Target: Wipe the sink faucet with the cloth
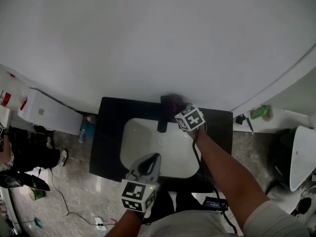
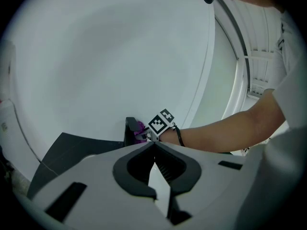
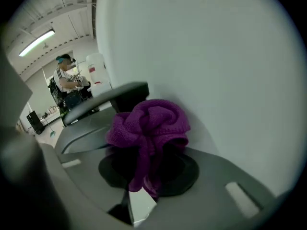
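Observation:
The black sink faucet (image 1: 162, 116) stands at the back of the white basin (image 1: 143, 147), set in a black counter (image 1: 108, 127). A bunched purple cloth (image 1: 173, 101) is pressed against the faucet's top by the wall, with my right gripper (image 1: 179, 108) shut on it. In the right gripper view the cloth (image 3: 149, 121) fills the jaws and the faucet (image 3: 122, 94) lies just behind it. My left gripper (image 1: 149, 163) hovers over the basin's near edge, shut and empty. From the left gripper view (image 2: 154, 143) the faucet (image 2: 130, 130) and cloth (image 2: 139, 126) are far ahead.
A white wall rises right behind the faucet. A white bin (image 1: 49, 113) stands left of the counter. A ledge with a green item (image 1: 260, 112) and a white fixture (image 1: 301, 154) are on the right. A person (image 3: 67, 83) stands far off.

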A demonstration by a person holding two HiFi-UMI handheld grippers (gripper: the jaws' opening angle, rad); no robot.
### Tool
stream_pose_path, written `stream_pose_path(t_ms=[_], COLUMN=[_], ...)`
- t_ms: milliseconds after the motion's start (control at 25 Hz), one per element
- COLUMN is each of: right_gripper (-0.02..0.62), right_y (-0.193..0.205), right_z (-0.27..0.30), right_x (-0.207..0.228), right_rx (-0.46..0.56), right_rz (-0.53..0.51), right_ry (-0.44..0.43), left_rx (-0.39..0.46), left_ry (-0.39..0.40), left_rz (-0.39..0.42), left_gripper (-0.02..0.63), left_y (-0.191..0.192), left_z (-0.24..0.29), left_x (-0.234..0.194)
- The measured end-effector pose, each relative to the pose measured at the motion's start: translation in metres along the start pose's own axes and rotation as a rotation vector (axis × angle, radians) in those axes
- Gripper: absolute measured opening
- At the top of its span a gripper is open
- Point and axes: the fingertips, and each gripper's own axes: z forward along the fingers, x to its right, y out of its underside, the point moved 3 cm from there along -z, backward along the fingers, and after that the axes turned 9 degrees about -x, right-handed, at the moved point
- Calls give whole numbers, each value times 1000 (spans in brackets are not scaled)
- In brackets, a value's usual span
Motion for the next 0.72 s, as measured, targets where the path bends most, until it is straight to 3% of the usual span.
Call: stream_pose_path(t_ms=[160, 360, 520, 720], right_gripper=[86, 87, 87, 89], right_y=[29, 37, 23, -9], right_z=[47, 52, -15, -150], right_x=[7, 9, -12, -61], right_rx=[-94, -78, 42, 273], right_rz=[31, 43, 63, 28], right_ry=[7, 2, 9, 4], left_rx=[-15, -16, 21, 99], left_ry=[-2, -16, -18, -3], left_rz=[29, 5, 17, 53], left_gripper=[8, 8, 8, 8], left_y=[6, 12, -8, -51], left_z=[7, 10, -4, -26], left_x=[-11, -19, -7, 20])
